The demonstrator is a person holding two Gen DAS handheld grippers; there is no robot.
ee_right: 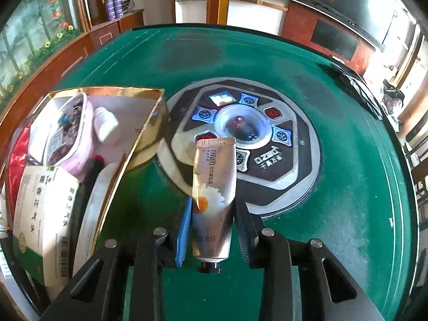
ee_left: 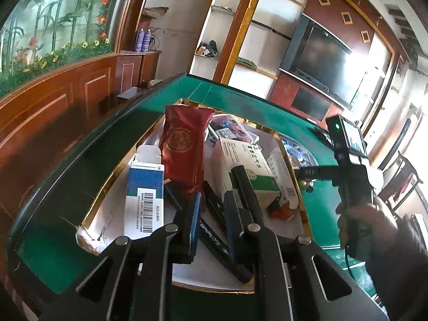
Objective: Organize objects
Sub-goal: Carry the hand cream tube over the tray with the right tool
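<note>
The right gripper's point(ee_right: 212, 222) fingers pinch a hand cream tube point(ee_right: 214, 200) above the green tabletop point(ee_right: 334, 85) beside the gold-rimmed box point(ee_right: 128, 157) (already quite full), while the left gripper point(ee_left: 211, 219), narrowly parted, hovers inside it, seemingly empty.

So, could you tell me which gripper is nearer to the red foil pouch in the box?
Left. The left gripper sits over the box with the red foil pouch just ahead of its fingertips; the right gripper is outside the box, holding the hand cream tube.

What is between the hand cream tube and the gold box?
Only bare green table, seen in the right wrist view. The right claw holds the tube, and the gold box sits off to its left.
</note>
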